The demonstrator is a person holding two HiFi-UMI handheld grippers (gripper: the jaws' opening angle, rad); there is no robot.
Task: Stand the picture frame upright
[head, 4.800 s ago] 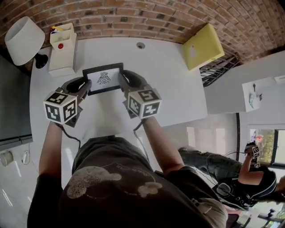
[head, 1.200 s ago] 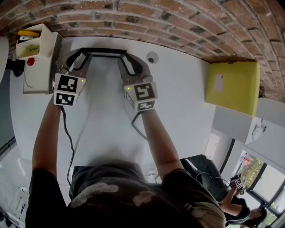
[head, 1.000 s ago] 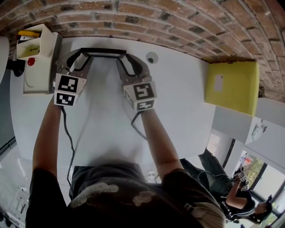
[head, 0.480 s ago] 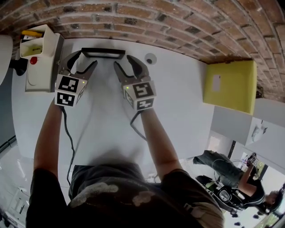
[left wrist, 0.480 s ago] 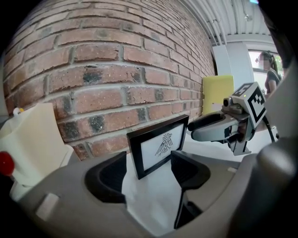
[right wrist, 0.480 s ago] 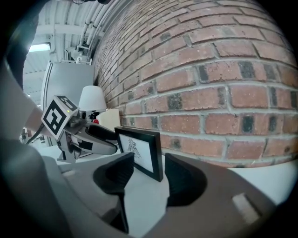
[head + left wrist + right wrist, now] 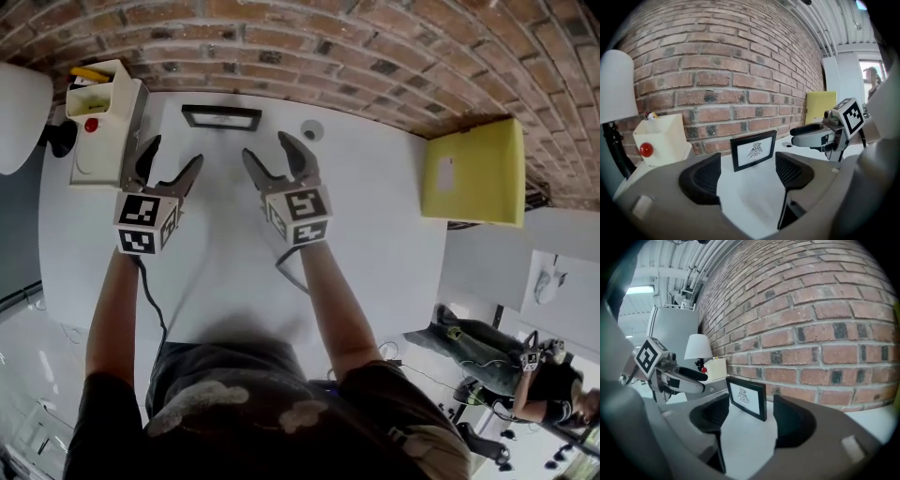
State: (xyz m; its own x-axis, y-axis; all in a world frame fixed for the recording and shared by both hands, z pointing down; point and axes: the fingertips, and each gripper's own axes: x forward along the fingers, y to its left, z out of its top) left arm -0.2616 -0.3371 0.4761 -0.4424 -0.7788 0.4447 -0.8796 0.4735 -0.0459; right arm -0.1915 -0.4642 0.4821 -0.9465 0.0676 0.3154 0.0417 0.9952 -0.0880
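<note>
Head view: box (image 7: 101,127), probably grommet (image 7: 312,131), flank picture frame (image 7: 222,117).

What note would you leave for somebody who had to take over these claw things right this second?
Left claw: open, its jaws have just been opening, nothing between them.
Right claw: the same, open and empty.
Picture frame: upright on the white table, close to the brick wall, picture side facing the claws, clear of both.
Done: the frame stands on its own.
Left: probably nothing; perhaps check that it stays up.
</note>
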